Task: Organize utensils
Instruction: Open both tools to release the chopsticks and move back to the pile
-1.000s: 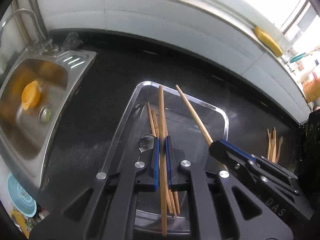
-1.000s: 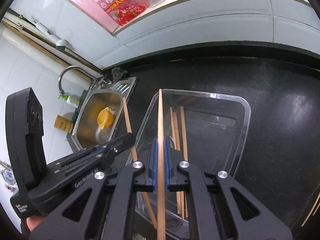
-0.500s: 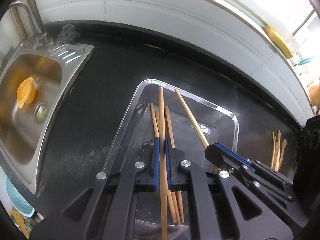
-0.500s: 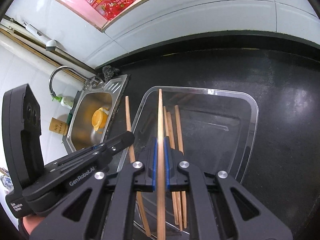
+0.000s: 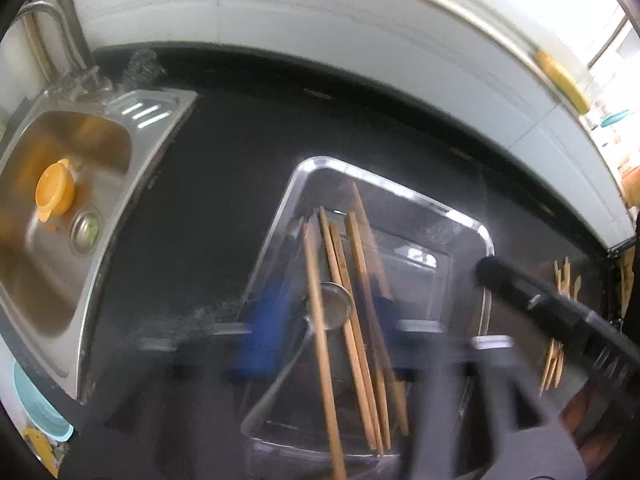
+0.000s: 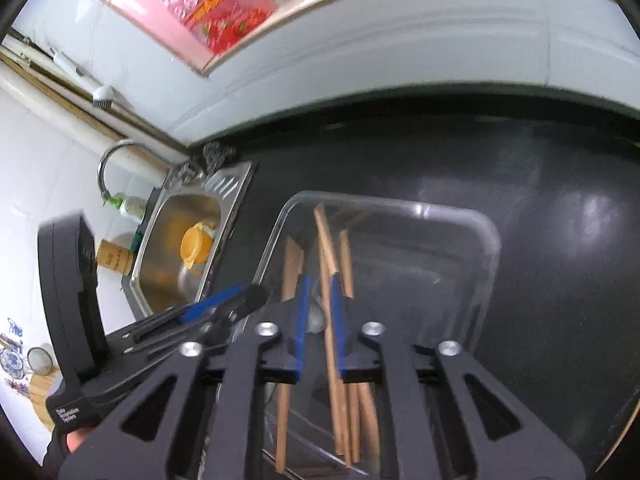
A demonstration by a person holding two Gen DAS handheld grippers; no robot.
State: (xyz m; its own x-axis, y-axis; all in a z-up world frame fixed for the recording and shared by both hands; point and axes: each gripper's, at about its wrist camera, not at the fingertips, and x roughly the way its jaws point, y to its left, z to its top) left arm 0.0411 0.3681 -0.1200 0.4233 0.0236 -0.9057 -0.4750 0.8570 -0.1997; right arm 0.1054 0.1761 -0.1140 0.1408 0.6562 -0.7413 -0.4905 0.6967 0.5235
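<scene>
Chopsticks in tray (image 5: 320, 312): about five, blur hides the exact count
Spoon (image 5: 334, 306): one
Tray (image 5: 486, 240): one
Sink (image 5: 92, 216): one
Orange cup (image 5: 54, 190): one
Grippers: two, left (image 6: 224, 308) and right (image 6: 320, 312)
Utensils on counter (image 5: 558, 320): several, uncountable

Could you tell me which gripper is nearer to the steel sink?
Left. The left gripper hangs between the sink and the tray; the right gripper is over the tray.
</scene>
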